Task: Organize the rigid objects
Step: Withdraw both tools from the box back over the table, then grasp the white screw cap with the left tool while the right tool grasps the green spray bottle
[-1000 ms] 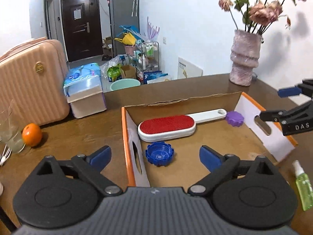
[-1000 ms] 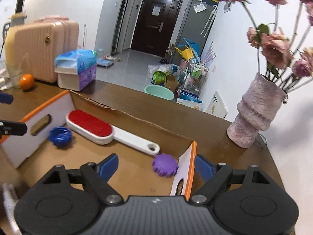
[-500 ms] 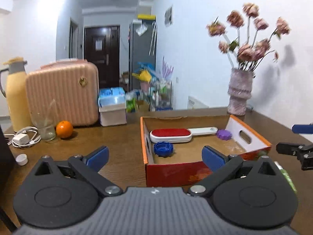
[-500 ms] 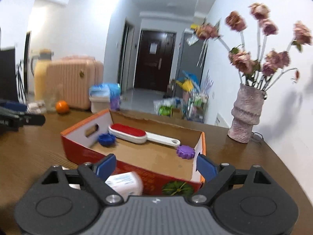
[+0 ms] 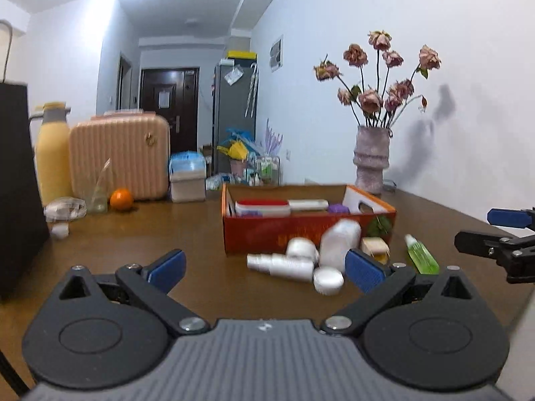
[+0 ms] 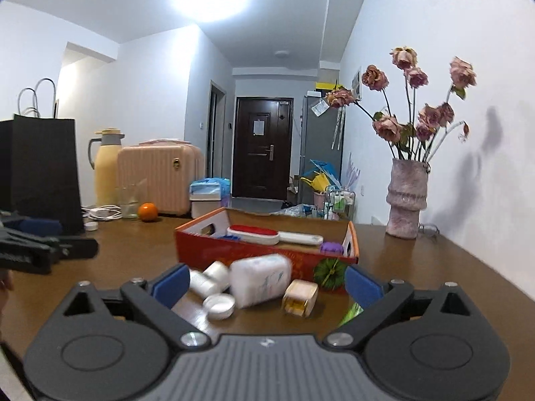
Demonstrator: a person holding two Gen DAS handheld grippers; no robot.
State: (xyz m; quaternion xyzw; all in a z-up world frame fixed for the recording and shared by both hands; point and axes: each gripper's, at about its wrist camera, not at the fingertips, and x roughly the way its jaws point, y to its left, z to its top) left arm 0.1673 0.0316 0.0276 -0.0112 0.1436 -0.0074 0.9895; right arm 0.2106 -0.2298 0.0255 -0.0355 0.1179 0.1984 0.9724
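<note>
Open right claw (image 6: pixel 265 285) faces white bottle (image 6: pixel 259 279).

On the table (image 5: pixel 140 234), the box (image 5: pixel 301 230) sits at twelve o'clock from the left wrist camera, holding a lint brush (image 5: pixel 264 208). Just before the box lie a spray bottle (image 5: pixel 281 265), a jar (image 5: pixel 328 279) and a larger bottle (image 5: pixel 339 240); a small tube (image 5: pixel 420 258) lies at two o'clock. The vase (image 5: pixel 371 158) stands behind the box, at one o'clock; the suitcase (image 5: pixel 120 157) and orange (image 5: pixel 121 199) at ten o'clock
</note>
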